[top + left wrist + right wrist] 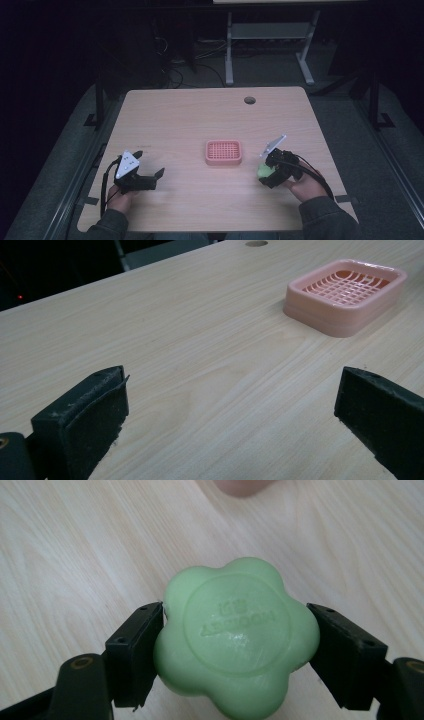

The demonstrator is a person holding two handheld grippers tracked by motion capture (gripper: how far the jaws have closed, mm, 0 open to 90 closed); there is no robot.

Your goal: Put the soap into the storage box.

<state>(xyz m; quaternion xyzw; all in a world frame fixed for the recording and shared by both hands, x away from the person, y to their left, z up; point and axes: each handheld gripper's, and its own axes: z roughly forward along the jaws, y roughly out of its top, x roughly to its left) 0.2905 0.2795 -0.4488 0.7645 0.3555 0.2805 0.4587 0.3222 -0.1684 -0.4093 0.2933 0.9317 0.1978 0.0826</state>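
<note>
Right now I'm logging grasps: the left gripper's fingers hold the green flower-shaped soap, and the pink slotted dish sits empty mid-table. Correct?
Wrong hand. The right gripper holds the green flower-shaped soap, as the right gripper view shows; the left gripper is open. The pink slotted dish sits empty mid-table.

Dim room, one lit table.

A pale wood-grain rectangular table (200, 110) with rounded corners stands in the middle of the high view, the brightest surface there; a small round cable hole (249, 100) sits near its far edge, toward 1 o'clock. Grey carpeted floor (270, 70) surrounds it and darkens toward the edges. At 12 o'clock beyond the table stands a light grey metal desk frame (270, 35) with two legs and a crossbar, and black cables (200, 62) lie loose on the floor beside it at about 11 o'clock. The far wall is lost in darkness. Dark metal posts (374, 100) stand at 3 o'clock and 9 o'clock.
</note>
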